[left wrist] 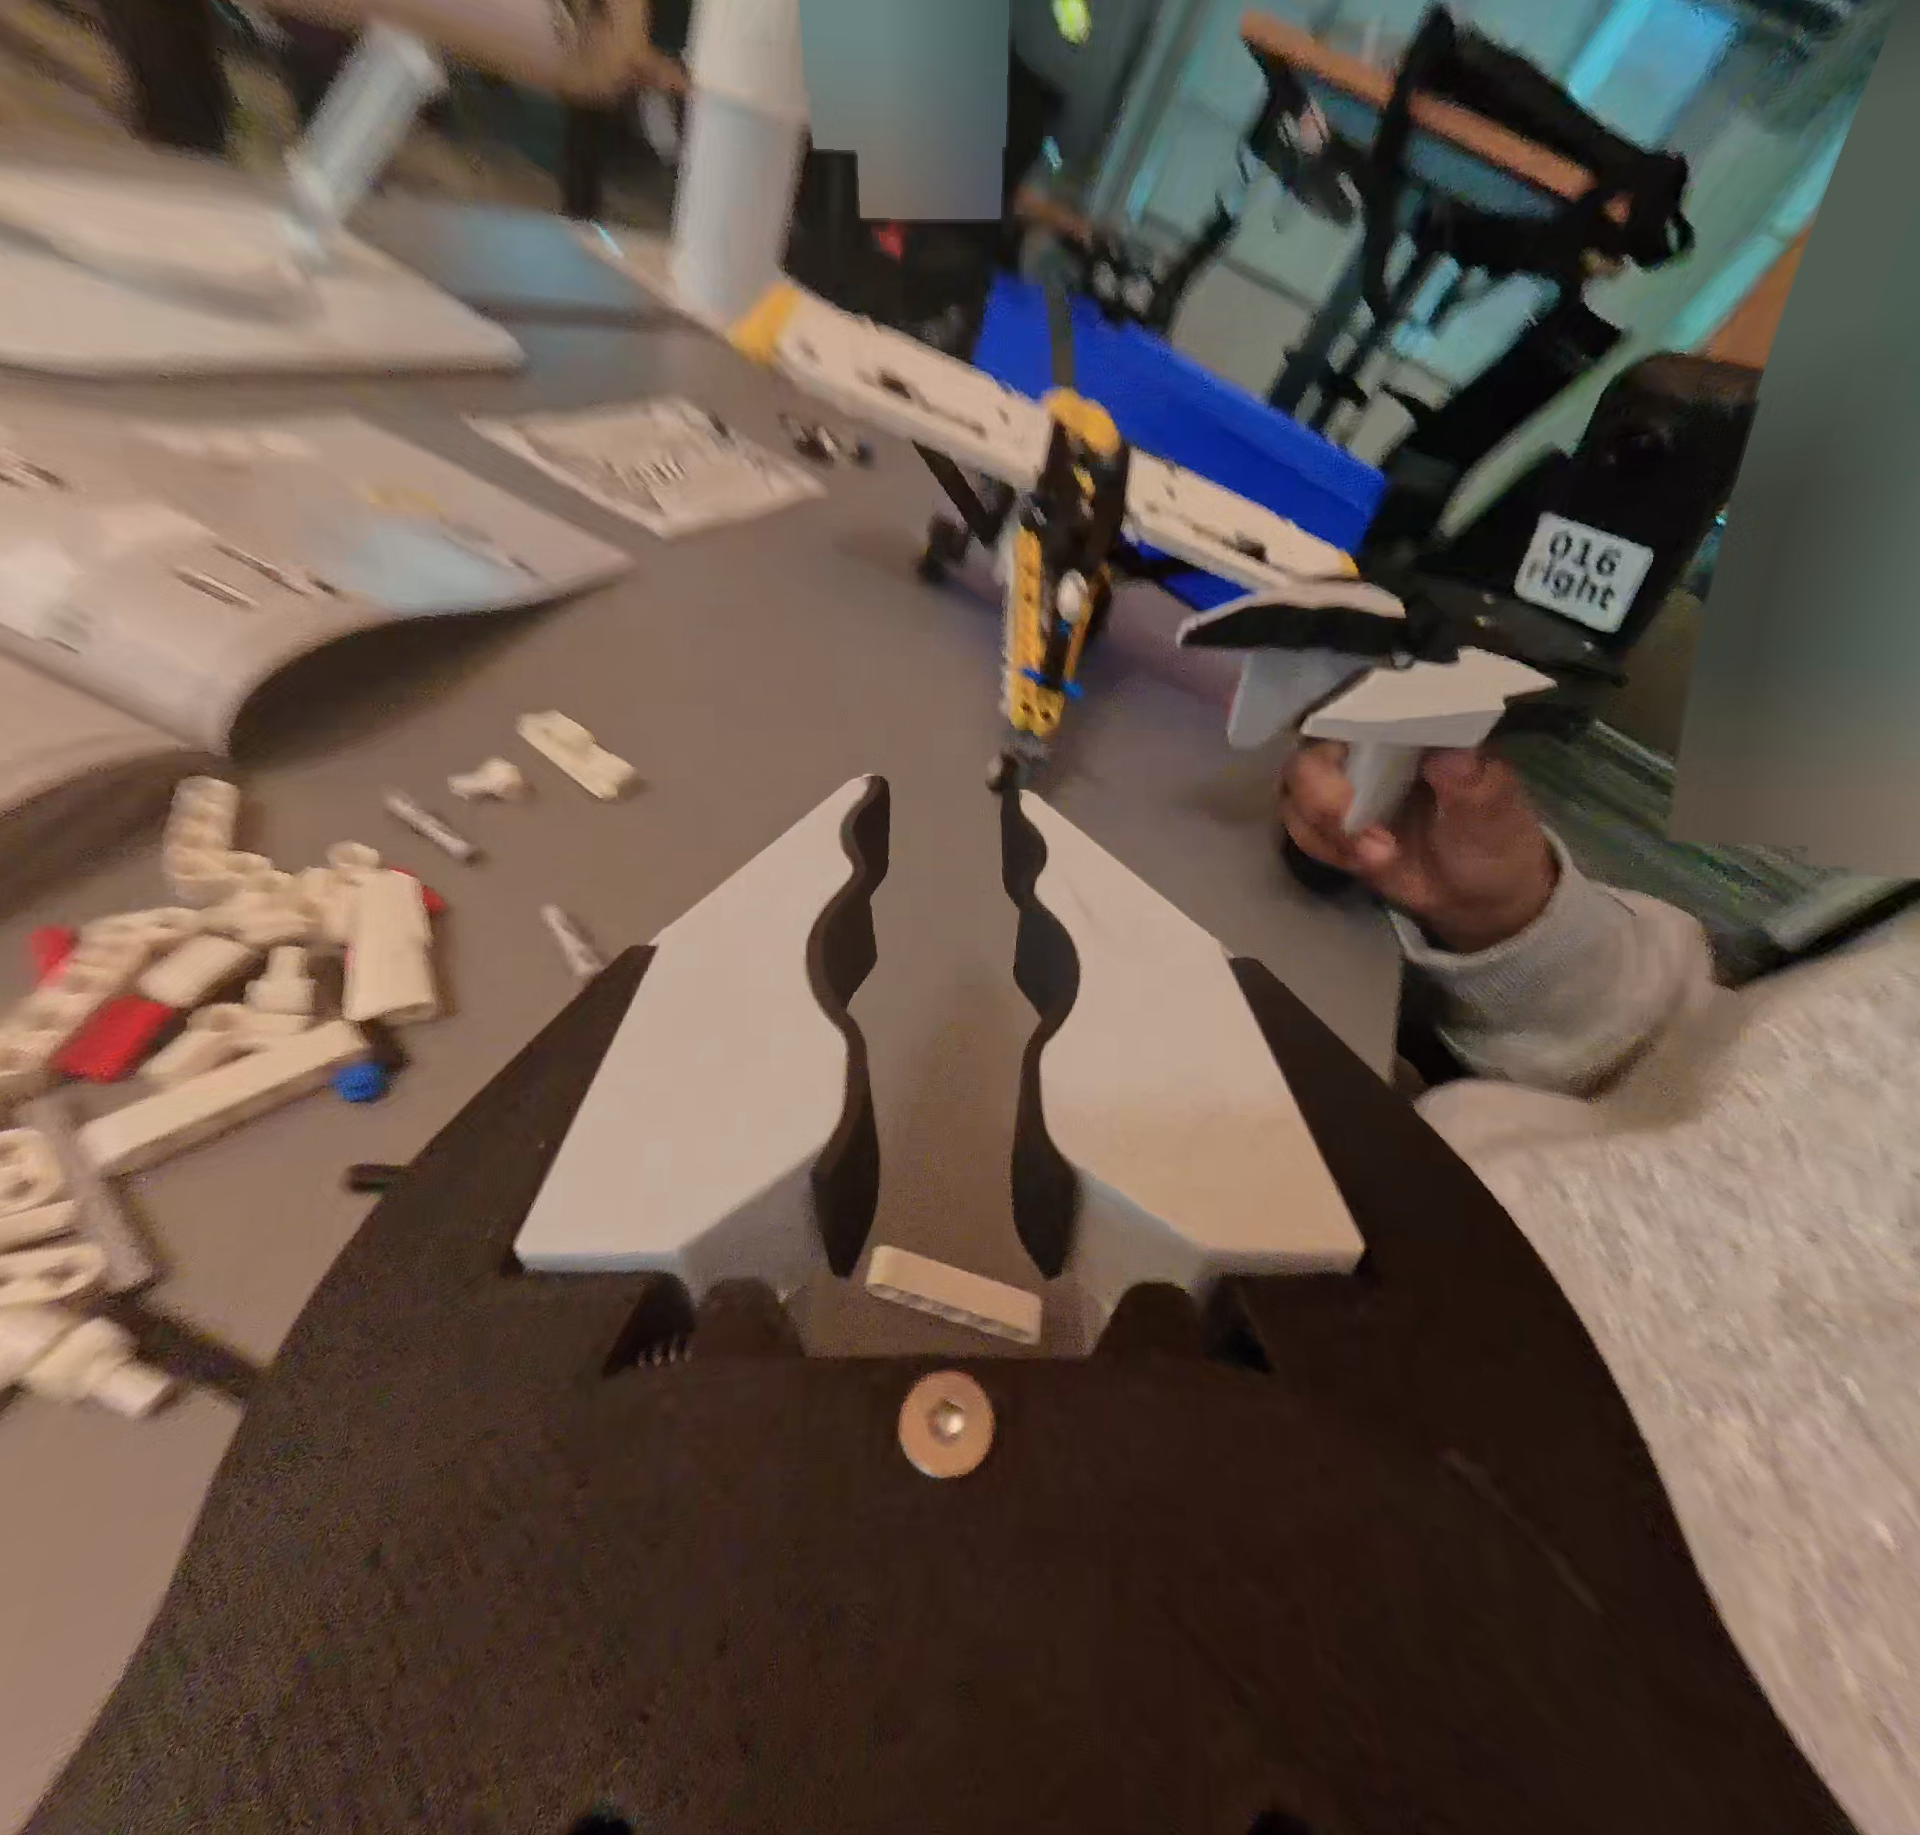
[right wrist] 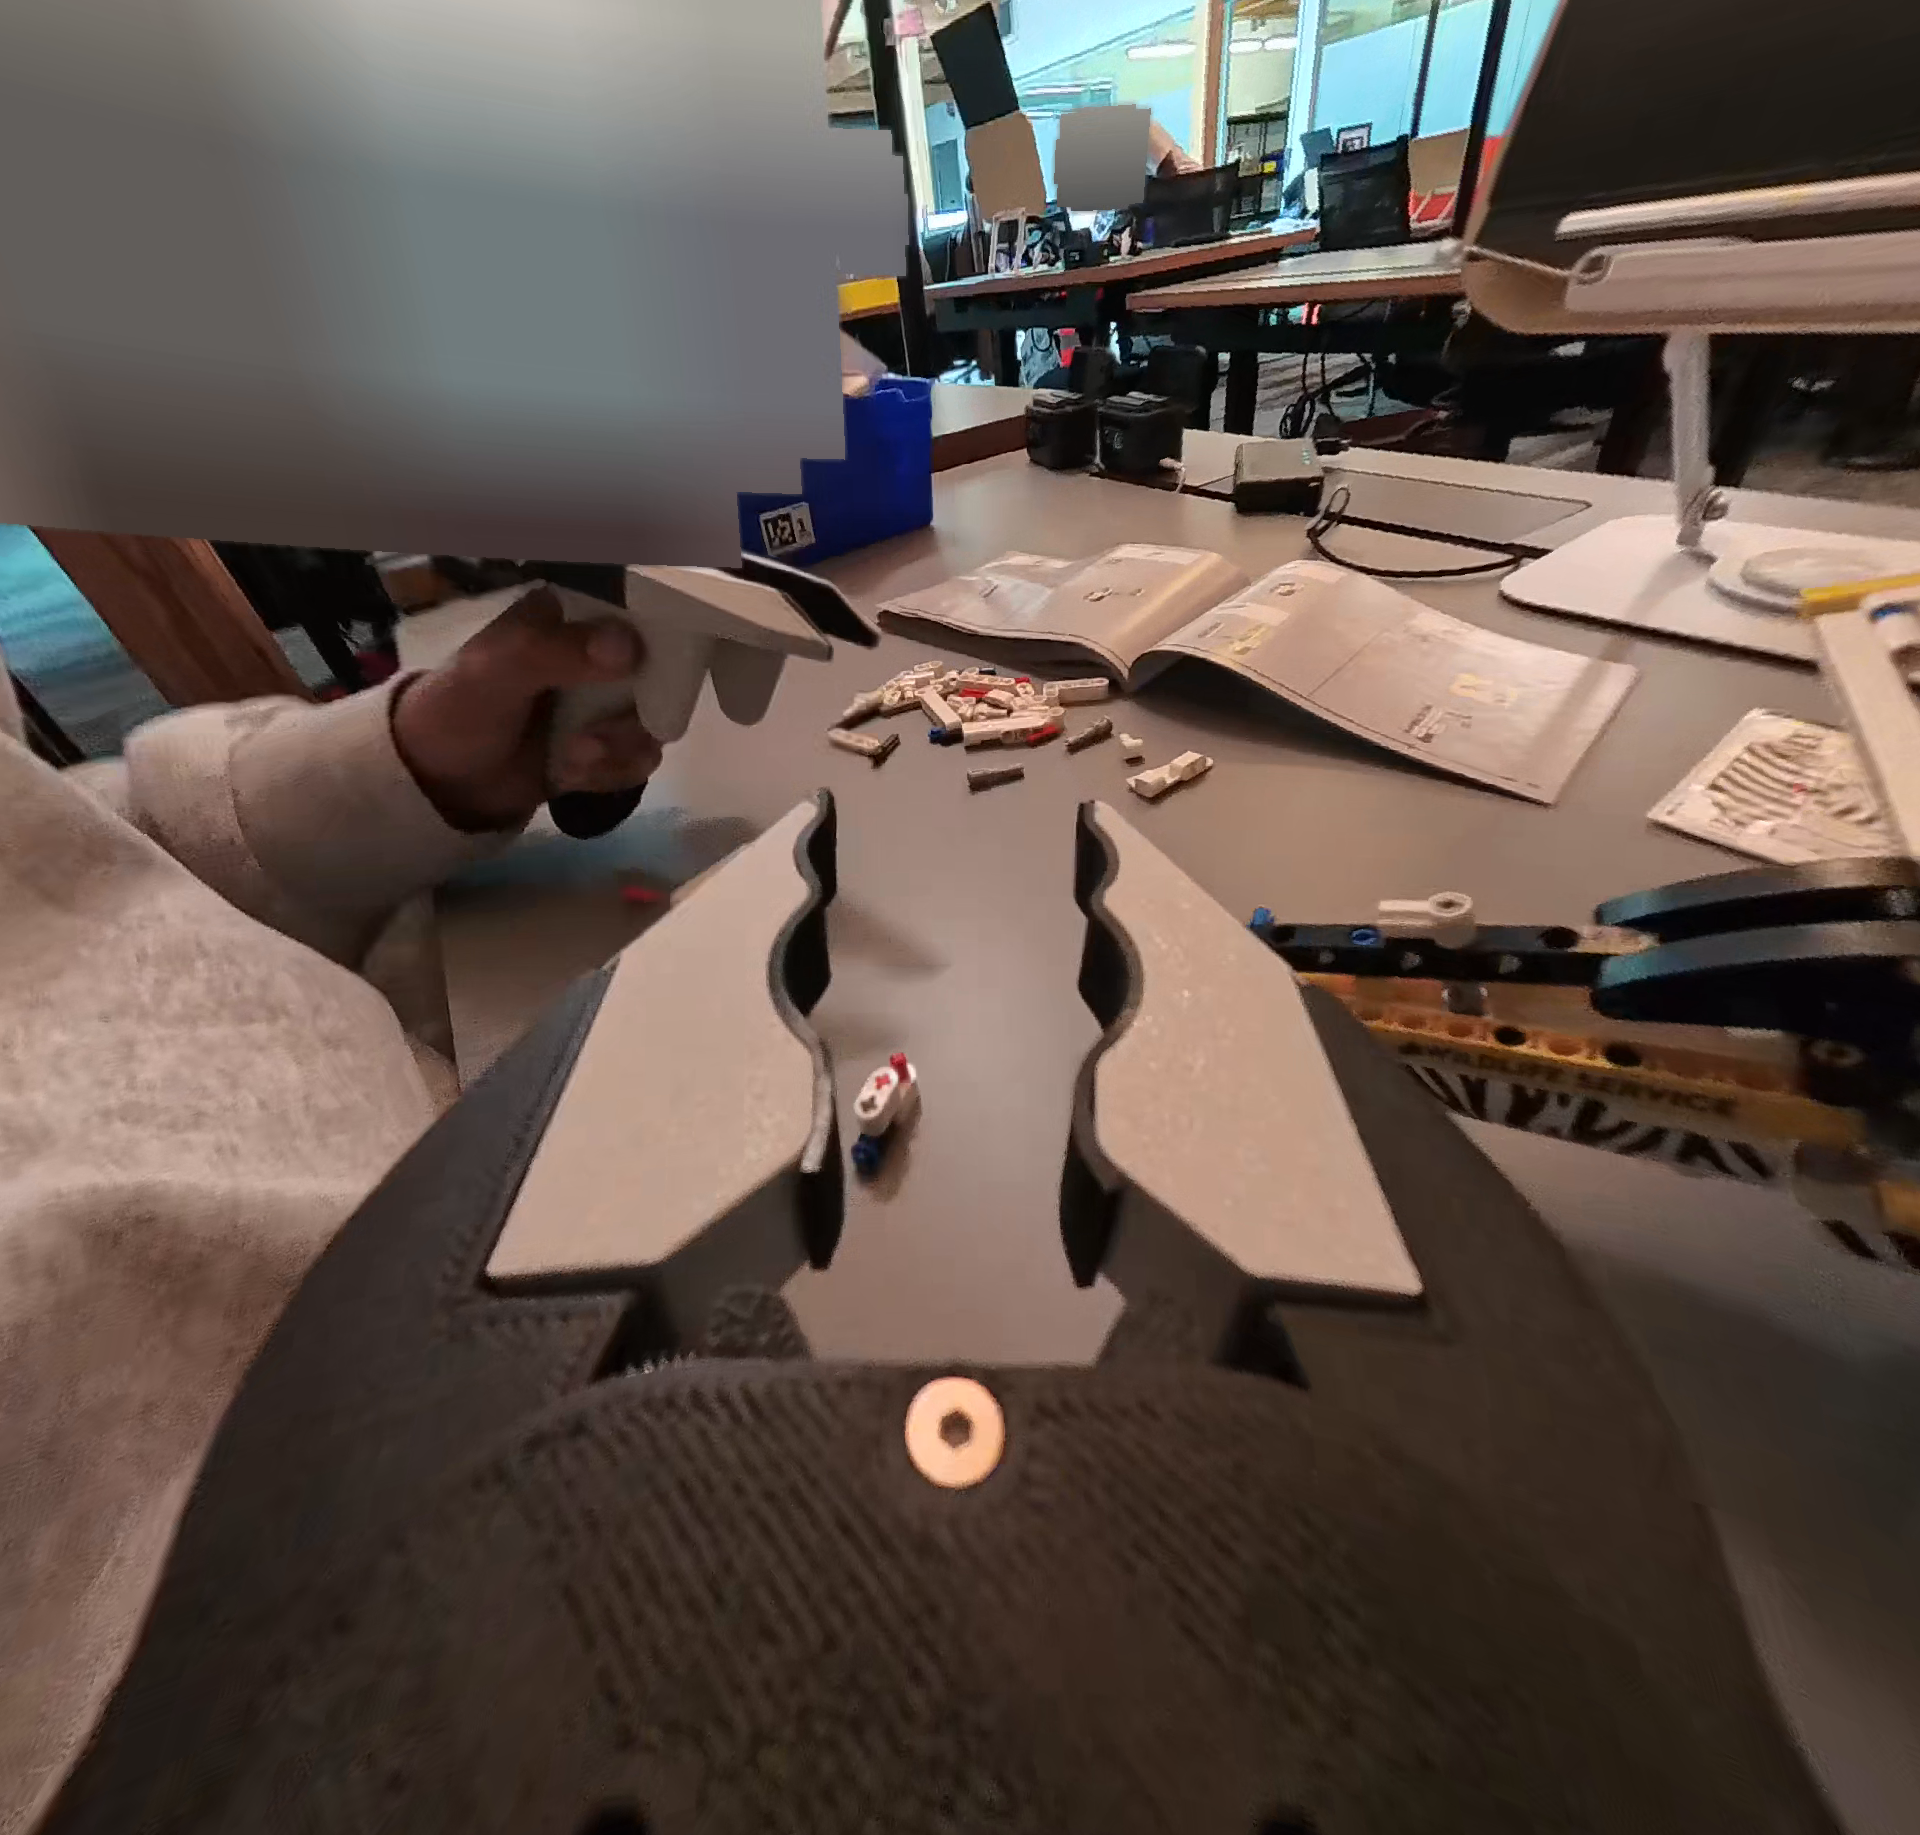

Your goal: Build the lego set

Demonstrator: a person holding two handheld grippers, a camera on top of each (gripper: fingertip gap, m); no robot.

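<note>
Lego plane half built on a grey counter

Model sits at twelve o'clock beyond the left tool: a yellow and black beam body with long white wings tipped in yellow, resting tilted on the counter. In the right wrist view the same body lies at three o'clock, black and yellow beams with a small white connector on top.

The left tool's fingers stand a narrow gap apart with nothing between them; a white beam lies on the counter under their base. The right tool is spread wide and empty, above a small white, red and blue piece lying near its left finger.

A loose pile of white, red and blue parts lies at twelve o'clock in the right view, at nine o'clock in the left view. An open instruction booklet lies behind the pile, a sticker sheet at two o'clock, and a blue bin farther back. A monitor stand occupies the far right corner.
</note>
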